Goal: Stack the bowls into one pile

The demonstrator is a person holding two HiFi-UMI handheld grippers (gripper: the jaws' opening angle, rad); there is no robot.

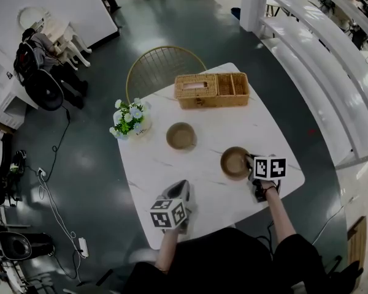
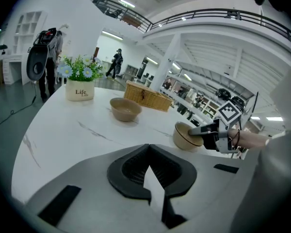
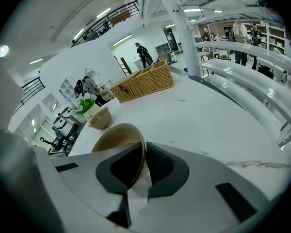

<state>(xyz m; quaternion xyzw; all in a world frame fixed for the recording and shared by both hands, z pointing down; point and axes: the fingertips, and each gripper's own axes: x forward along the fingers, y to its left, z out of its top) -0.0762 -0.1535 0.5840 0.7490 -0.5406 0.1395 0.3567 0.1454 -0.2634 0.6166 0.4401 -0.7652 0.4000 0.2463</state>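
Note:
Two tan bowls stand on the white marble table (image 1: 202, 182). The far bowl (image 1: 181, 136) sits alone near the table's middle, also seen in the left gripper view (image 2: 125, 109). The near bowl (image 1: 234, 163) is toward the right edge. My right gripper (image 1: 250, 163) is shut on its right rim; in the right gripper view the thin rim (image 3: 136, 154) is pinched between the dark pads of this gripper (image 3: 144, 149). My left gripper (image 1: 180, 187) rests near the front edge, its jaws together with nothing in them (image 2: 148, 147), apart from both bowls.
A wicker basket (image 1: 211, 89) stands at the back of the table, and a white pot of flowers (image 1: 130, 119) at the back left corner. A gold wire chair (image 1: 162, 66) is behind the table. Dark floor surrounds the table.

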